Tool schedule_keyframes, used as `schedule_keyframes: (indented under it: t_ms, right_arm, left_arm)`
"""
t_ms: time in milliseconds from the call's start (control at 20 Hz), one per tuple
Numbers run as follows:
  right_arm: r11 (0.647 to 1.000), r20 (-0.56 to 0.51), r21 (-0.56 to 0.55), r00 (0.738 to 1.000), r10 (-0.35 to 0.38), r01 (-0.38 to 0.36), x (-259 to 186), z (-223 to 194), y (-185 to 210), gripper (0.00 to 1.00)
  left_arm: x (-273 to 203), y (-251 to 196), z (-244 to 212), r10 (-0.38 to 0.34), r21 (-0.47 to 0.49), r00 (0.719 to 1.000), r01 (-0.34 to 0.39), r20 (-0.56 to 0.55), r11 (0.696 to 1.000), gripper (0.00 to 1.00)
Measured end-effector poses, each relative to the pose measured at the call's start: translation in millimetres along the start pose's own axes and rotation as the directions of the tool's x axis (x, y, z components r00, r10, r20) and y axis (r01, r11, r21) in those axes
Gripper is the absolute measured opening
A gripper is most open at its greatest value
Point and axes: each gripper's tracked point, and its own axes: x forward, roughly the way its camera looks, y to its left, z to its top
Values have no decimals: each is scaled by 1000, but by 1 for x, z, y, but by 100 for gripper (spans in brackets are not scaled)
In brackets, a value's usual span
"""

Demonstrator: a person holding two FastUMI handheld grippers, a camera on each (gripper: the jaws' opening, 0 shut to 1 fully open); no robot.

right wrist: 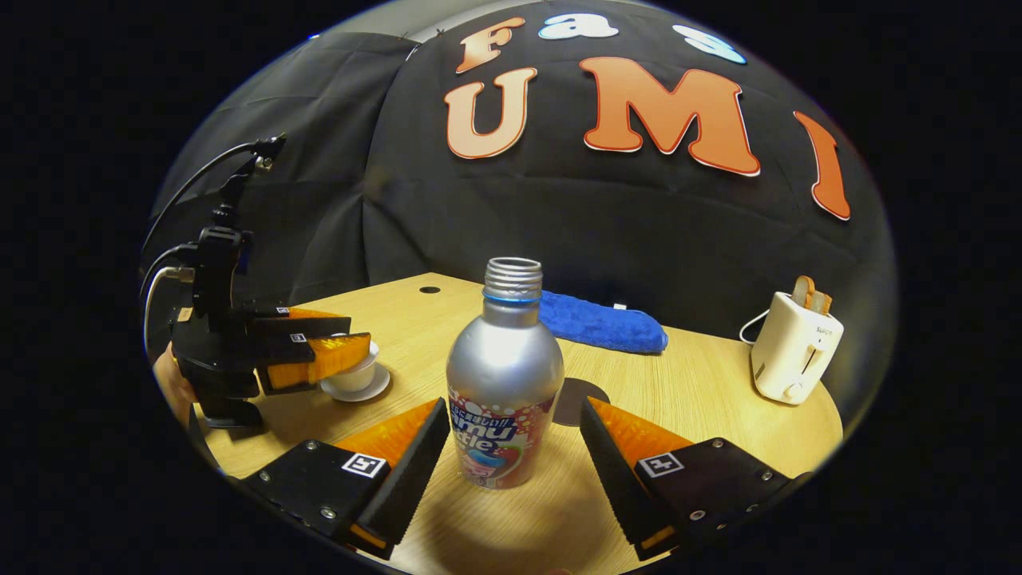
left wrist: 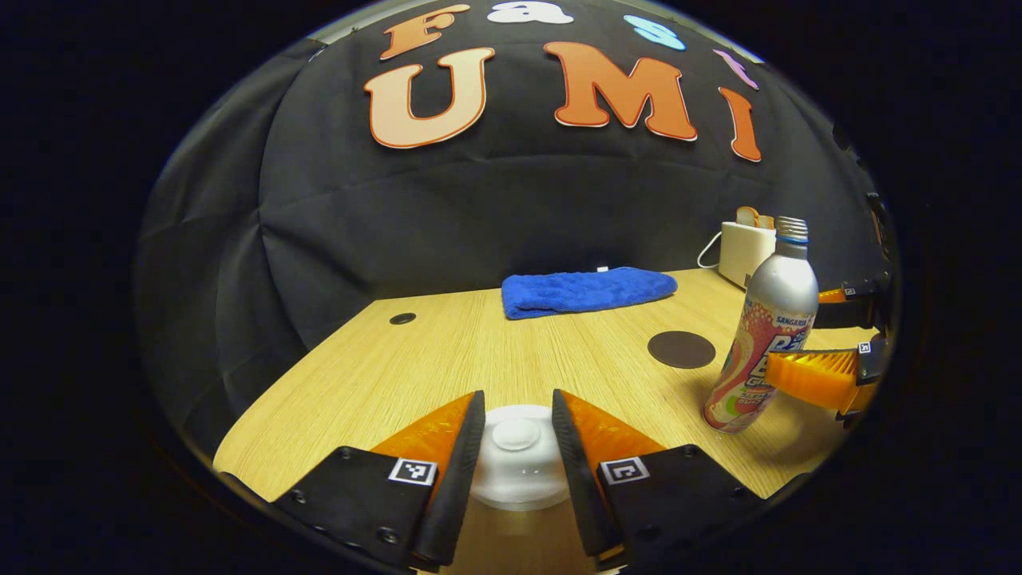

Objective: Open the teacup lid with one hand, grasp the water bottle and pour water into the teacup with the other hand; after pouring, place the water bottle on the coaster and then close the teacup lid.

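Straddling the lid (left wrist: 516, 447), the left gripper (left wrist: 517, 415) has its jaws apart, one finger on either side of the white dome with its knob showing between them; whether the pads touch the lid yet I cannot tell. From the right gripper view the same gripper sits over the teacup (right wrist: 354, 374) and its saucer (right wrist: 356, 391), far left of the bottle (right wrist: 503, 375). The lid is not yet off, so the opening step looks to be the one in hand.

Taking the bottle as landmark: it stands upright on the table (left wrist: 447, 351), long axis vertical, neck open with no cap on it. The right gripper (right wrist: 511, 443) has its jaws spread wide, the bottle's lower body between them and a gap on each side, so nothing is clamped. The left gripper view shows one of its fingers (left wrist: 814, 375) just beside the bottle's label. This gripper is far the nearer to the bottle; closing straight in should take it.

The coaster (left wrist: 681, 349) lies flat just behind the bottle, toward the wall. Farther behind lies a towel (left wrist: 587, 290), and behind and right of the bottle stands a toaster (right wrist: 794, 347) with bread in it.

Count: one bottle, one teacup, one lid, one saucer, one coaster, one towel, one toaster, two grippers.
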Motion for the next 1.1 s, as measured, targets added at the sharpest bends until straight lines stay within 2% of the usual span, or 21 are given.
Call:
schedule_keyframes:
  t_ms: [50,150,250,350,600,850,950,1100]
  right_arm:
    - [1000,-1,-1,1000,2,-2,1,-1,1,99]
    - [1000,-4,0,1000,-3,3,2,-1,-1,99]
    - [1000,-9,9,1000,-6,6,4,-3,0,99]
    - [1000,-9,8,1000,-8,8,7,-2,-1,99]
    - [1000,-40,27,999,-3,4,14,-8,5,97]
    - [999,-98,46,995,-9,14,18,-12,10,82]
    - [999,-111,-2,993,-36,36,18,-8,8,80]
    - [992,-115,-96,990,-87,77,15,-2,-2,80]
  left_arm:
    - [1,0,0,4,-3,1000,-3,10,1000,54]
    - [2,3,2,18,-9,1000,-17,8,1000,38]
    - [2,3,3,17,-7,1000,-17,6,1000,38]
    - [4,3,6,16,-25,1000,-16,21,1000,31]
    - [-3,7,17,23,-34,998,-21,60,999,31]
    - [-14,25,30,66,-50,993,-61,95,997,31]
    - [-19,33,34,81,-66,992,-75,97,995,28]
    - [-24,52,33,114,-77,989,-107,97,991,31]
